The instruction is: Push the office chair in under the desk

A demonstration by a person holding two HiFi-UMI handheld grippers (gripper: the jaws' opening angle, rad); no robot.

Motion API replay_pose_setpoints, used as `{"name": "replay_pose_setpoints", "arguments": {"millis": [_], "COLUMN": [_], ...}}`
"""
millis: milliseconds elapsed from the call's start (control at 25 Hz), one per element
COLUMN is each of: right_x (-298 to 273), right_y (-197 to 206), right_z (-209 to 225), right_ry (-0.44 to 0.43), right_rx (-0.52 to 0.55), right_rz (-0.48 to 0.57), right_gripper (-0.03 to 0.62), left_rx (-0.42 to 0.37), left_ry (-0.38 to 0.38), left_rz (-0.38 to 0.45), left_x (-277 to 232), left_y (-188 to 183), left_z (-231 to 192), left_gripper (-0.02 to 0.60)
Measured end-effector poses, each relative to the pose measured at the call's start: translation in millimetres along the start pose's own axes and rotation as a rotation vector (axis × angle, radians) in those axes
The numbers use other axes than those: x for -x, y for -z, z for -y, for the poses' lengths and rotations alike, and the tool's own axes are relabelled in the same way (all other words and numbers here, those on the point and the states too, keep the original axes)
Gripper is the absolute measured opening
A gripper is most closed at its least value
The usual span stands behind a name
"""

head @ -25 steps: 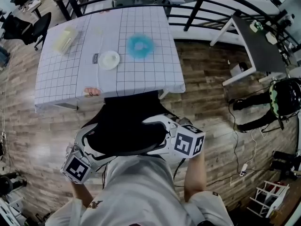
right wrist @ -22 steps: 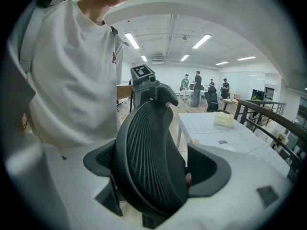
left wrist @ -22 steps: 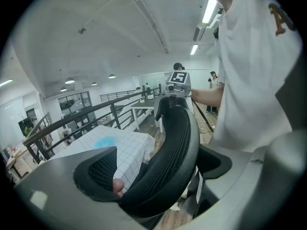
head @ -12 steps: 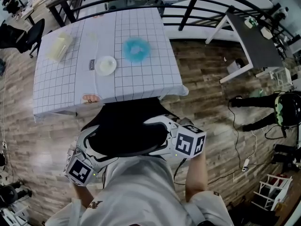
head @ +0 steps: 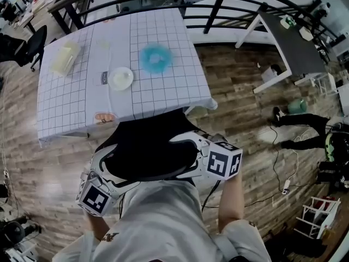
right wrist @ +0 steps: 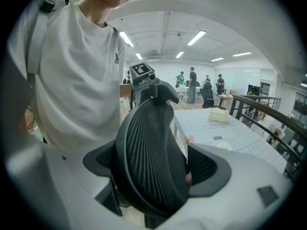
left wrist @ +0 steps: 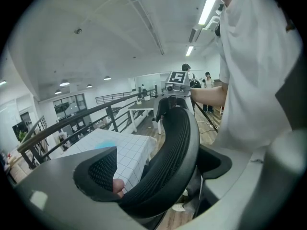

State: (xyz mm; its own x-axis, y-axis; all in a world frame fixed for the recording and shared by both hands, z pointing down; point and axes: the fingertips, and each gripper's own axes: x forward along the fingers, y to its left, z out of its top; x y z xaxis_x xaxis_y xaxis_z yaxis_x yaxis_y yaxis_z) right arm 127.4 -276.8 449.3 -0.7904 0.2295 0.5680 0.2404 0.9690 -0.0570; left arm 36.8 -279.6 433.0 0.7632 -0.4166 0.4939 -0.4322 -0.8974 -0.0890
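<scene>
The left gripper has its jaws closed on one side edge of the chair, on its black mesh back. The right gripper grips the opposite edge the same way. That makes two grippers on one chair, with the person's white shirt just behind it. The chair stands at the near edge of the desk, its front meeting the hanging grid cloth. How far the seat reaches under cannot be seen.

Five things lie on the desk. There is one pale box at the far left, its contents not visible. One white dish sits near the middle with a small dark card just beside it. One blue fluffy patch lies farther back, and one pinkish item at the near edge.

Beyond the desk runs a black railing. A second chair stands at the far left. A second, dark-topped desk stands at the right, and a white rack is on the floor at the lower right.
</scene>
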Motion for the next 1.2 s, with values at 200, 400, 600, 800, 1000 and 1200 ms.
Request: {"name": "replay_pose_setpoints", "arguments": {"millis": [200, 400, 600, 800, 1000, 1200], "right_x": [7, 16, 22, 28, 32, 36], "right_y": [5, 12, 17, 21, 24, 24], "right_z": [4, 10, 17, 23, 26, 31], "right_ry": [-0.01, -0.024, -0.037, -0.047, -0.078, -0.117], "right_rx": [0.006, 0.018, 0.029, 0.036, 0.041, 0.045], "right_rz": [-0.004, -0.008, -0.01, -0.006, 0.003, 0.018], "right_gripper": [0.436, 0.436, 0.437, 0.437, 0.437, 0.437], "left_rx": [0.008, 0.017, 0.025, 0.027, 0.034, 0.043], "left_ry": [-0.009, -0.026, -0.034, -0.041, -0.046, -0.049], "left_rz": [-0.006, -0.014, -0.025, -0.024, -0.025, -0.023], "left_x": [-8, -19, -27, -36, -42, -47], "left_y": [-4, -8, -11, -15, -18, -22], "left_z": [-2, -4, -8, -12, -14, -19], "left_gripper": [0.5, 0.5, 0.5, 0.5, 0.5, 0.5]}}
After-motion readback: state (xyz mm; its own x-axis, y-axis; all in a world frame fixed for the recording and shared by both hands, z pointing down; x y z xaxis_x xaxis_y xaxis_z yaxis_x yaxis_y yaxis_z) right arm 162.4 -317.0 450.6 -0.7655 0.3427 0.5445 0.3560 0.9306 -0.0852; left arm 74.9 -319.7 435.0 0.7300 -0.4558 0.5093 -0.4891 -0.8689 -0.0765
